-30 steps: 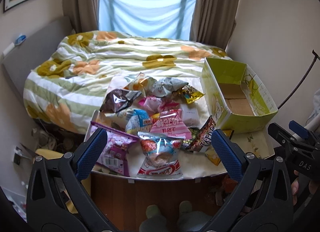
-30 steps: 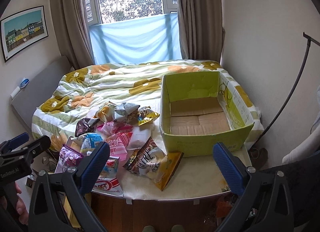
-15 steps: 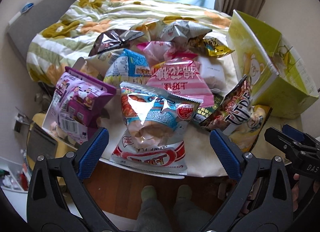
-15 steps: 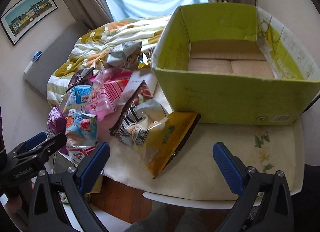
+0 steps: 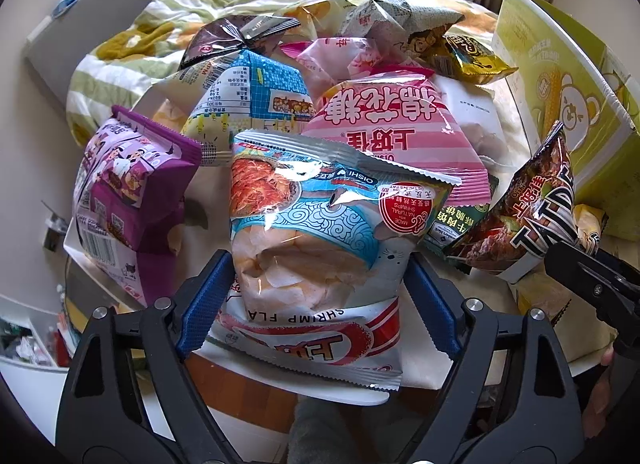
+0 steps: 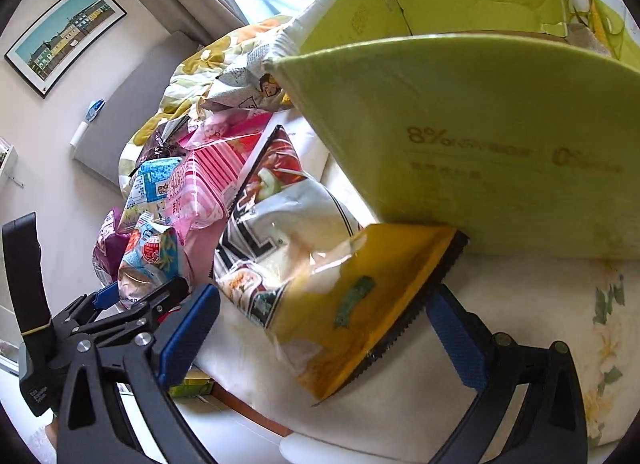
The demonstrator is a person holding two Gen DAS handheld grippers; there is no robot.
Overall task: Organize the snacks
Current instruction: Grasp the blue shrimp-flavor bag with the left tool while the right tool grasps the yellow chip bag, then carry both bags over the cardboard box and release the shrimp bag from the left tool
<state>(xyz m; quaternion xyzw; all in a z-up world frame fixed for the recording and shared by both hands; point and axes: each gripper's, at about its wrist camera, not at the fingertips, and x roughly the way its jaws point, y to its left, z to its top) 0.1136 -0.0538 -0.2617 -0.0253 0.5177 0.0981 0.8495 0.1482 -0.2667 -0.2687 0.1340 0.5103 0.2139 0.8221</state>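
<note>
A pile of snack bags lies on a small table. In the left wrist view my left gripper (image 5: pixel 316 284) is open, its blue pads on either side of a shrimp-chip bag (image 5: pixel 320 232) at the table's near edge. A purple bag (image 5: pixel 120 199) lies left of it, a pink striped bag (image 5: pixel 400 131) behind. In the right wrist view my right gripper (image 6: pixel 320 324) is open around a yellow bag (image 6: pixel 360 304) that lies against the green cardboard box (image 6: pixel 500 135). A black-and-white chip bag (image 6: pixel 280 223) lies just behind it.
The green box stands open at the table's right, also in the left wrist view (image 5: pixel 560 75). A bed with a flowered quilt (image 5: pixel 200 15) lies behind the table. The table's cloth (image 6: pixel 540 324) ends at the near edge, with floor below.
Both grippers moved forward and down toward the table. The left one now straddles the shrimp-chip bag; the right one now straddles the yellow bag by the box.
</note>
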